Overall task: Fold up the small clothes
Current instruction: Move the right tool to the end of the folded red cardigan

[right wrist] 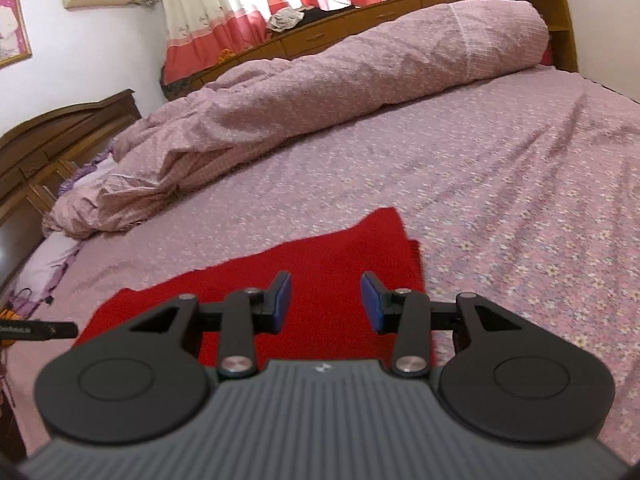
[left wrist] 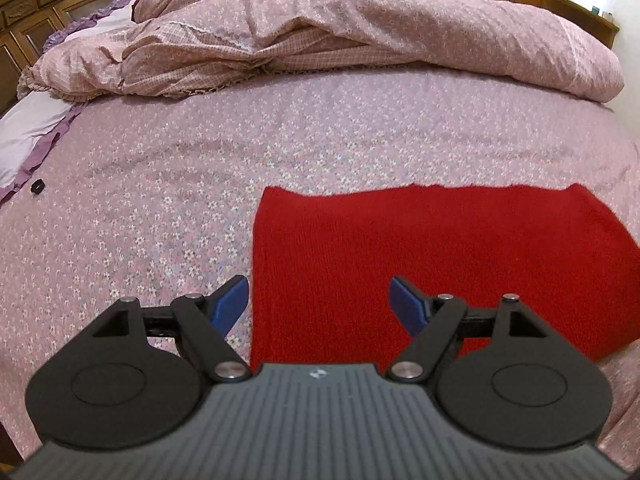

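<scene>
Left wrist view: left gripper (left wrist: 320,302) hovers level, fingers wide apart and holding nothing, over the left edge of a flat red knitted garment (left wrist: 432,256) on the floral bedsheet (left wrist: 160,200). Right gripper (right wrist: 326,300), fingers apart and holding nothing, hovers over the same garment's right end (right wrist: 320,252). A rumpled duvet (left wrist: 360,32) lies well beyond the fingertips, a wooden headboard (right wrist: 60,132) to their left.
</scene>
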### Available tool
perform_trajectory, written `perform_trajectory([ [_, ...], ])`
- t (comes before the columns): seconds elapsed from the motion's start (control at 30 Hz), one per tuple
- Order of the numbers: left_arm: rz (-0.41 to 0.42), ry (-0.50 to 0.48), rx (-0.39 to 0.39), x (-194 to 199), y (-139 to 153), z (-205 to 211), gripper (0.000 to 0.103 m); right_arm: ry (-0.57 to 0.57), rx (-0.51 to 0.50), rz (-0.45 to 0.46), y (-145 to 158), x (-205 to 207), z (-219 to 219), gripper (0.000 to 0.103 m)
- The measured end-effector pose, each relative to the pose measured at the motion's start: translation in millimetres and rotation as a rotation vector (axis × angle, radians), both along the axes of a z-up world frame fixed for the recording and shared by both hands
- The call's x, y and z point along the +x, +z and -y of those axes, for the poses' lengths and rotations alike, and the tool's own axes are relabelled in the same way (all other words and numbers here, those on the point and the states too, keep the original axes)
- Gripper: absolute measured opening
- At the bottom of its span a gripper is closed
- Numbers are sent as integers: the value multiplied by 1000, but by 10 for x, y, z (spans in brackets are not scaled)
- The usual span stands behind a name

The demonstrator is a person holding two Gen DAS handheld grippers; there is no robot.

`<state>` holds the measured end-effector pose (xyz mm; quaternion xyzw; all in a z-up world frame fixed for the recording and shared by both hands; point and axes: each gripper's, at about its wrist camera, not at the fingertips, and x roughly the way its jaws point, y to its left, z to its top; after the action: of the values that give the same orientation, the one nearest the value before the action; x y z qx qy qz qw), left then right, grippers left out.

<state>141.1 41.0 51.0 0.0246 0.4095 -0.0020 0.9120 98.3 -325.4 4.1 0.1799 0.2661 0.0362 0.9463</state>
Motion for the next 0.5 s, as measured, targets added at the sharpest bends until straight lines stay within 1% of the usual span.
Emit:
perform_trajectory([
  [0.1,-5,10,-2,39,-96,-64,82,-32,-16,-9,-24,24,71,42],
  [0.2,-12,32,14,105,-196,-104,82,-67,-50,-14,-56,99,133,42],
  [0.27,-12,45,30,149,-254,-118,82,-79,-75,-28,-104,179,155,45],
  [0.3,-15,49,34,172,-278,-124,82,-83,-83,-34,-128,225,163,47],
  [0.43,-35,61,35,250,-389,-160,83,-67,-115,-69,-255,435,147,47],
  [0.5,-30,65,28,264,-423,-173,84,-54,-126,-85,-314,534,127,47],
])
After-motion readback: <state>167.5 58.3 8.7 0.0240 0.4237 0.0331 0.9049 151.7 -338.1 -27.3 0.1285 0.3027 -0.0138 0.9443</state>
